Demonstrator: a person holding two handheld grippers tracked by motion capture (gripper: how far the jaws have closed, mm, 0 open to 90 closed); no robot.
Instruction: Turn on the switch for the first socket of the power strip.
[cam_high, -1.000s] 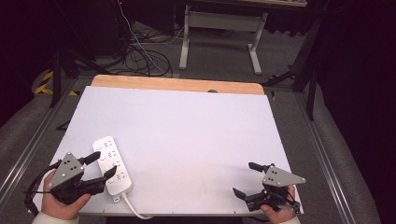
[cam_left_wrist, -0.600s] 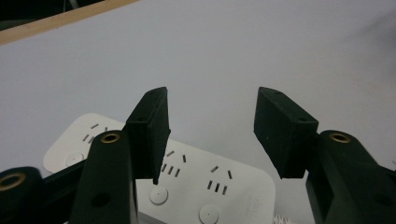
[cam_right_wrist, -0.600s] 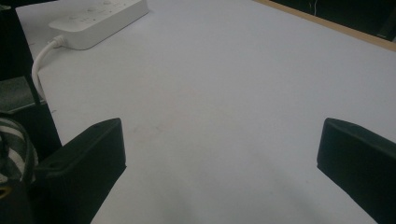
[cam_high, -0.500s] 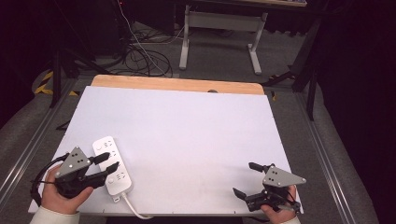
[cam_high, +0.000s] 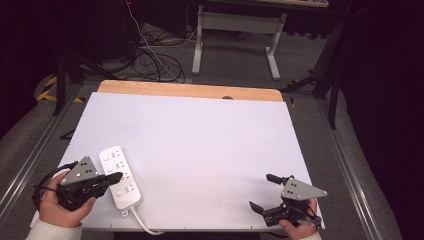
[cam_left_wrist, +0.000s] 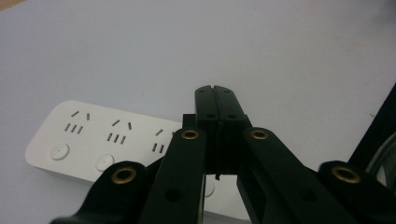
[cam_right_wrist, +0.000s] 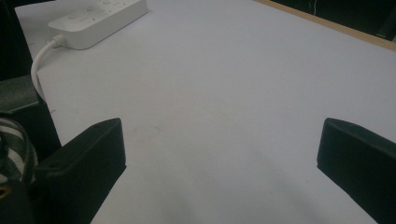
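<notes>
Item: power strip (cam_high: 120, 177), near-left table (cam_high: 210, 140) corner. Our left gripper (cam_high: 114, 177) has just closed empty over it; right gripper (cam_high: 260, 192) wide, idle. Next, we judge: press a switch w/ closed tips.

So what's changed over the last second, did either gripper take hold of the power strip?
The left gripper has just been closing and now stands shut above the power strip, with nothing between its jaws. It shifted a little towards the person's side of the table. Nothing was taken hold of or let go. The right gripper stays open in the same spot, and the power strip has not moved.
</notes>
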